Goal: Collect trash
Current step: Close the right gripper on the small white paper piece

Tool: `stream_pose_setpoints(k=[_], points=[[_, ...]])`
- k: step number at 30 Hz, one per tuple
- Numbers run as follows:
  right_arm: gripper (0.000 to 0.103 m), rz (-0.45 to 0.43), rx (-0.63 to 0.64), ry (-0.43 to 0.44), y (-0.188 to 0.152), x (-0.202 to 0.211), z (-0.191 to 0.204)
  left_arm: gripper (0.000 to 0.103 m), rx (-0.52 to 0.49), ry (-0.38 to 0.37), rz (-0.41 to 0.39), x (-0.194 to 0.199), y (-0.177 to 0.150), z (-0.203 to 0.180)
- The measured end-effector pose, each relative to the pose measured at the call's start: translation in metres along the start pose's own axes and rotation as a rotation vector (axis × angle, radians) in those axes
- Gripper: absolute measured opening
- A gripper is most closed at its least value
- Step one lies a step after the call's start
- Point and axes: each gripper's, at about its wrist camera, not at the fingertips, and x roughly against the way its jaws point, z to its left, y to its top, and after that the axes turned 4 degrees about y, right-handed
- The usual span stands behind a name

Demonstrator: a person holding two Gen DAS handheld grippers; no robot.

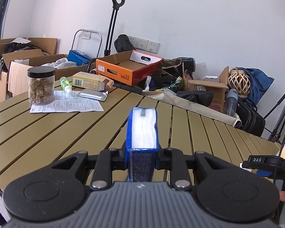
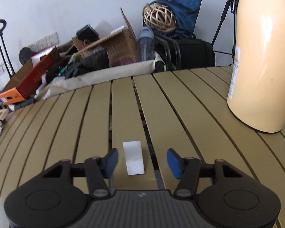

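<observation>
White paper slip (image 2: 134, 157) lies flat on the slatted table (image 2: 180, 102): light, limp, best pinched at 1 edge. Right gripper (image 2: 141, 160) straddles it part-open, empty; left gripper (image 1: 142, 131) is clamped on a white wad (image 1: 144, 129).

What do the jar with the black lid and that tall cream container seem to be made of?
The jar looks like clear glossy plastic, possibly glass: the brown chunks inside show straight through, and the lid looks like matte black plastic. The cream container looks like smooth glossy plastic or enamelled metal: bright window highlights streak its side.
</observation>
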Motion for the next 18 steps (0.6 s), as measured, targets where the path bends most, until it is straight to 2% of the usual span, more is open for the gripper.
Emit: stream_pose_setpoints(k=[5,7,18], points=[[0.033,0.010,0.002,0.008,0.001,-0.008,0.000,0.023,0.001,0.001,0.000,-0.001,0.000,0.000],[0.019,0.010,0.004,0.021,0.001,-0.009,0.001,0.023,0.003,0.001,0.001,-0.001,0.000,0.000],[0.018,-0.032,0.000,0.082,-0.007,0.014,-0.004,0.023,0.005,-0.023,0.005,0.002,0.000,-0.005]])
